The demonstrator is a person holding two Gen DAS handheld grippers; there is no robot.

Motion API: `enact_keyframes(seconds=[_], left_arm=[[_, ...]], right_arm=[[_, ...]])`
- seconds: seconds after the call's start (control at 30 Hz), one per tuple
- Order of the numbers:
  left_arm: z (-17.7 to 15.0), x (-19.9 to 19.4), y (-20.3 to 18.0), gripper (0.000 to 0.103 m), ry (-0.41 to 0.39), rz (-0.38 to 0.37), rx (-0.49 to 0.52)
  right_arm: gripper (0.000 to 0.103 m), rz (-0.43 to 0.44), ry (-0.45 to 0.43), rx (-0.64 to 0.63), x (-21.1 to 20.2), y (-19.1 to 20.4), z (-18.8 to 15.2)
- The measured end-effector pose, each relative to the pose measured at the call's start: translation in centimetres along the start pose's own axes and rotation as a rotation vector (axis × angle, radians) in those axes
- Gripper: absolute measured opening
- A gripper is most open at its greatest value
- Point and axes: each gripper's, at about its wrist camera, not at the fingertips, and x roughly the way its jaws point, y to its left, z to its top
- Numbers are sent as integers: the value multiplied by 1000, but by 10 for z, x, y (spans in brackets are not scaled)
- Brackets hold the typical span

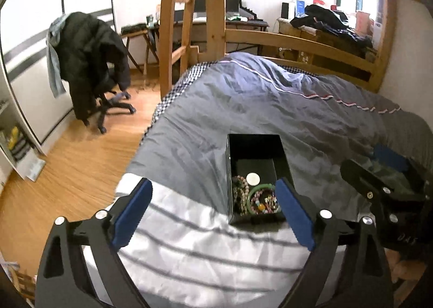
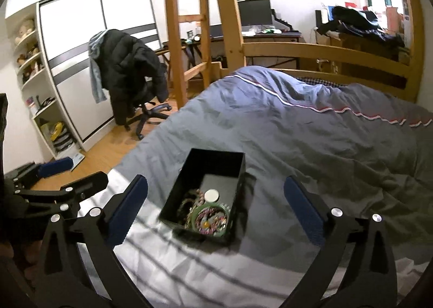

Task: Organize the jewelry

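Note:
A black open box (image 1: pixel 255 145) sits on the bed, where the grey duvet meets a striped white cloth. Inside lie a green bangle (image 1: pixel 253 194), a tangle of bead bracelets (image 1: pixel 240 189) and a white round disc (image 1: pixel 253 178). My left gripper (image 1: pixel 213 183) is open and empty; its right finger overlaps the box's near right corner in this view. In the right wrist view the box (image 2: pixel 213 162) lies between and beyond the wide-open, empty fingers of my right gripper (image 2: pixel 215 180), with the bangle (image 2: pixel 197 212) and disc (image 2: pixel 211 195) showing. Each gripper also appears at the edge of the other's view.
Grey duvet (image 2: pixel 311 132) covers the bed, with a striped white cloth (image 1: pixel 205 248) nearest me. Wooden bunk posts and a ladder (image 2: pixel 189 37) stand behind. An office chair with a black jacket (image 2: pixel 130 70), a white wardrobe (image 2: pixel 81 37), shelves and a desk with monitors (image 2: pixel 254 14) line the room.

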Motion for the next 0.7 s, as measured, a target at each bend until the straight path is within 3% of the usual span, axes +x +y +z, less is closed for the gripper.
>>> enact_keyframes(seconds=[0.27,0.5,0.7], left_arm=[[-32,-30,-16,92,6,-5,7],[-46,-42,-32,92,3,-4,25],[-52,-40,-40,92,7,6,38]], right_arm=[[99,-39,38,-17,-41,1,-31],[99,-24,91,25,-45,-15,-60],[99,-43,73,32,-55,-22,-64]])
